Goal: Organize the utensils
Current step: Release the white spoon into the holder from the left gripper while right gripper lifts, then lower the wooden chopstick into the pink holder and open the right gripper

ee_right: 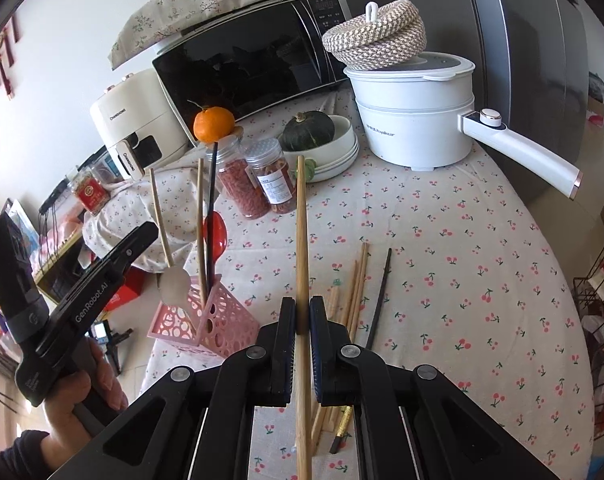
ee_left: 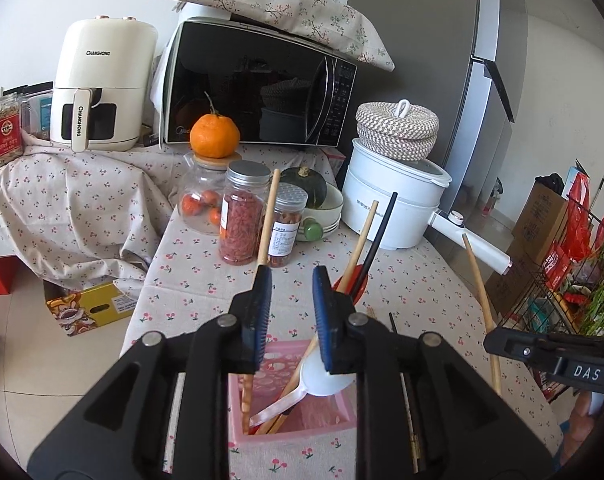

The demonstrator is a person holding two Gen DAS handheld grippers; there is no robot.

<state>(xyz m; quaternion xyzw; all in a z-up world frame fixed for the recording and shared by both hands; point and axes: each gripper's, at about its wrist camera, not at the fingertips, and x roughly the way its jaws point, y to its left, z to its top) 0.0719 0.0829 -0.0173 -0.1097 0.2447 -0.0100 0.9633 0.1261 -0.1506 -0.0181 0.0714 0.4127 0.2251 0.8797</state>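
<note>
Clamping a wooden chopstick [ee_right: 301,240] upright for transfer, right gripper [ee_right: 301,320] heads toward pink holder [ee_right: 222,320] at nine o'clock; left gripper [ee_left: 292,280] hovers narrowly parted, empty, over it.

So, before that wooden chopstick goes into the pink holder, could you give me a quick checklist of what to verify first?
1. Right gripper shut on the wooden chopstick: ok, pads clamp its shaft.
2. Chopstick lifted off the tablecloth: ok.
3. Pink holder upright: ok, standing at the table's edge.
4. Room left in the holder: ok; chopsticks, a white spoon and a red spoon leave space.
5. Left gripper out of the way: not ok, it hangs open right over the holder.
6. More to sort: ok, loose chopsticks lie on the cloth.
</note>
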